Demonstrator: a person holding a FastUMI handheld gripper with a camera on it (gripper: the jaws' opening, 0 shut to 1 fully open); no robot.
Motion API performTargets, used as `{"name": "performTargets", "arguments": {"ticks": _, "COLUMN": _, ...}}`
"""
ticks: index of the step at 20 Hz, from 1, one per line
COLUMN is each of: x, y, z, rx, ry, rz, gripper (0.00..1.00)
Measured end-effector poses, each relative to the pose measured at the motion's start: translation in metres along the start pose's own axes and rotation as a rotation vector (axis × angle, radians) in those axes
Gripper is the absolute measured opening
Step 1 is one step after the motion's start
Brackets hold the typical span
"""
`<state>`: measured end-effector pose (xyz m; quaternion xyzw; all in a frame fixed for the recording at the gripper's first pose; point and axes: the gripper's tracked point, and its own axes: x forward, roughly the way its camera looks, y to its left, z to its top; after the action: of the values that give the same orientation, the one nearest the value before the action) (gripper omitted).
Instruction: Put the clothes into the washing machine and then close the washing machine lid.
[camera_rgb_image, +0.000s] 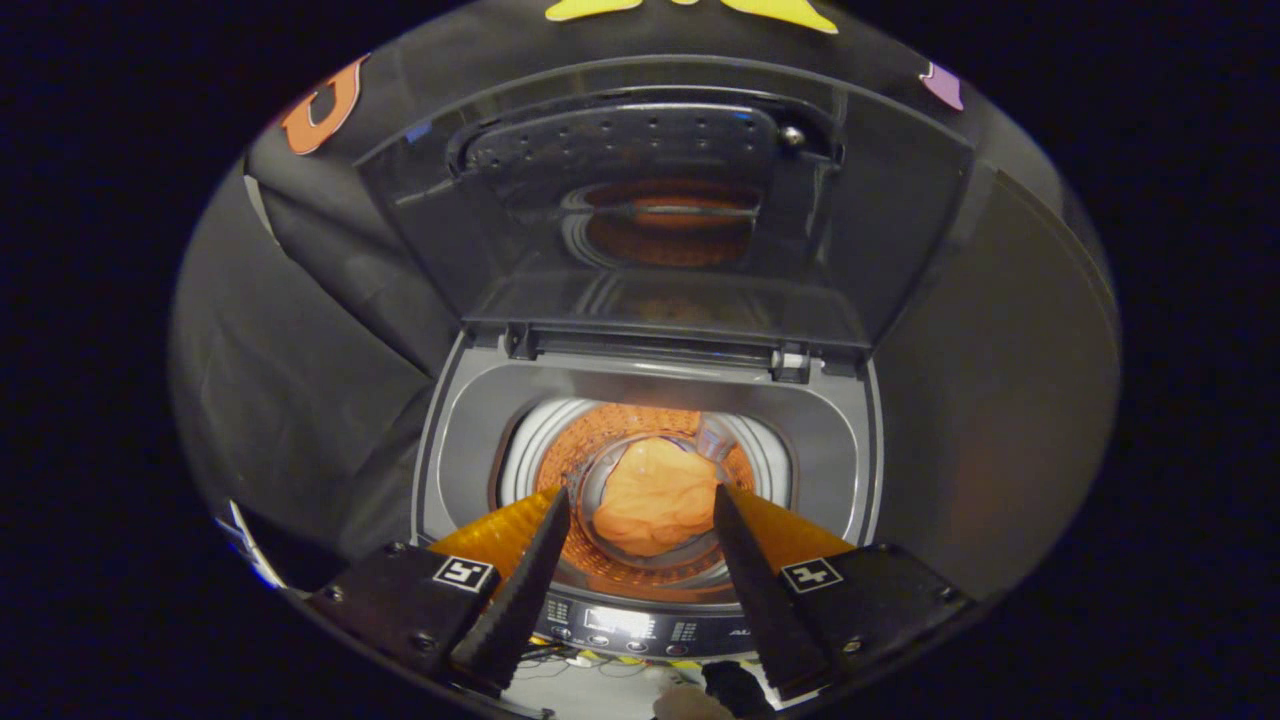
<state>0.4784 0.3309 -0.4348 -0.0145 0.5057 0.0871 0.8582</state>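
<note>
Our gripper (640, 505) hangs above the front edge of the washing machine (850, 450), its two fingers spread wide apart with nothing held between them — we see them pointing down toward the drum (570, 450). Between the fingertips and beyond them lies the orange garment (650, 500), a crumpled, softly folded lump sitting at the bottom of the drum, whose perforated wall glows orange around it. Just under the fingers runs the control panel (640, 625) along the machine's front edge, with a lit display and a row of small buttons. At the back edge of the grey top frame, the lid (660, 210) stands raised on its hinges — a dark, glossy panel in which we catch a reflection of the drum. Behind and to both sides hangs the black cloth wall (300, 330) of the booth.
</note>
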Motion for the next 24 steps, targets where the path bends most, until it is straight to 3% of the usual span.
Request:
{"name": "performTargets", "arguments": {"ticks": 7, "x": -0.042, "y": 0.000, "z": 0.025, "rx": -0.033, "ry": -0.094, "rz": 0.001, "gripper": 0.90}}
{"name": "performTargets", "arguments": {"ticks": 11, "x": -0.076, "y": 0.003, "z": 0.057, "rx": -0.077, "ry": -0.209, "rz": -0.007, "gripper": 0.90}}
{"name": "performTargets", "arguments": {"ticks": 24, "x": -0.171, "y": 0.024, "z": 0.169, "rx": -0.055, "ry": -0.454, "rz": 0.038, "gripper": 0.90}}
